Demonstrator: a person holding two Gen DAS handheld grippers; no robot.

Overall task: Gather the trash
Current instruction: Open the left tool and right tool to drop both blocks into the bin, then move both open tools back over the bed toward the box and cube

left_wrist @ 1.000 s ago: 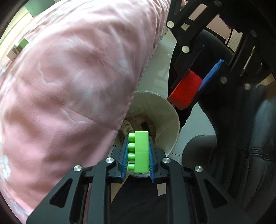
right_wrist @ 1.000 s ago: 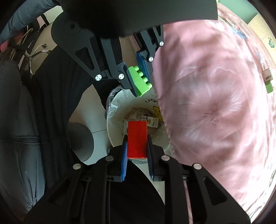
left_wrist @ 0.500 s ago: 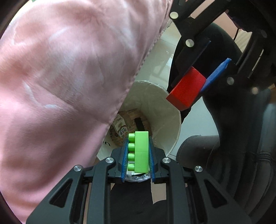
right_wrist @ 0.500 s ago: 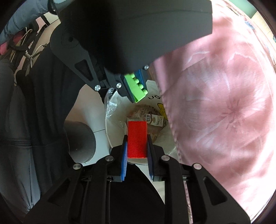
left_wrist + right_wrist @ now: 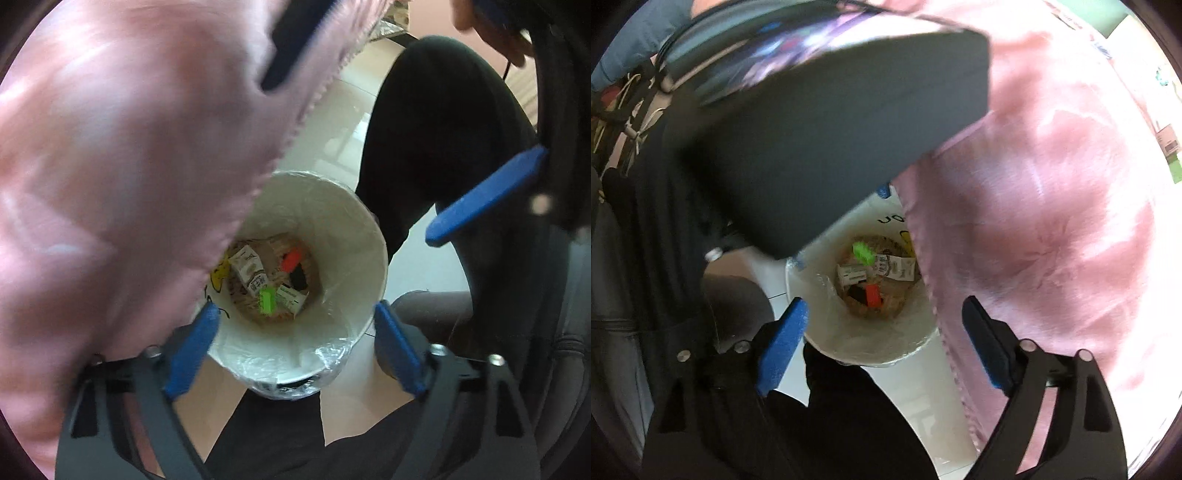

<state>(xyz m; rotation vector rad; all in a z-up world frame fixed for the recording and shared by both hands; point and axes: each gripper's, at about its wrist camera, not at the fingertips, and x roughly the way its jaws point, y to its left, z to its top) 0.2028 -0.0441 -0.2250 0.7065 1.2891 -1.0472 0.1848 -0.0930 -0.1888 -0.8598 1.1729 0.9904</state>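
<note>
Both grippers hang over a white lined trash bin (image 5: pixel 347 229) (image 5: pixel 820 325), pointing down into it. My left gripper (image 5: pixel 295 332) has its jaws opening wide, with nothing between the blue pads. My right gripper (image 5: pixel 882 334) is opening too, with nothing between its pads. At the bottom of the bin lie the green toy brick (image 5: pixel 266 301) (image 5: pixel 863 253) and the red block (image 5: pixel 293 259) (image 5: pixel 873 295), among several paper wrappers (image 5: pixel 248 268) (image 5: pixel 894 266). A blue pad of the right gripper (image 5: pixel 484 195) shows at the right of the left wrist view. The left gripper's dark body (image 5: pixel 831 129) fills the upper left of the right wrist view.
A pink quilt (image 5: pixel 122 166) (image 5: pixel 1052 221) overhangs one side of the bin and hides part of its rim. The person's dark trouser legs (image 5: pixel 436 140) and a dark chair (image 5: pixel 535 332) stand close around the bin on the pale tiled floor (image 5: pixel 343 110).
Both grippers opened. The green brick and the red block left the pads and now lie at the bottom of the bin.
</note>
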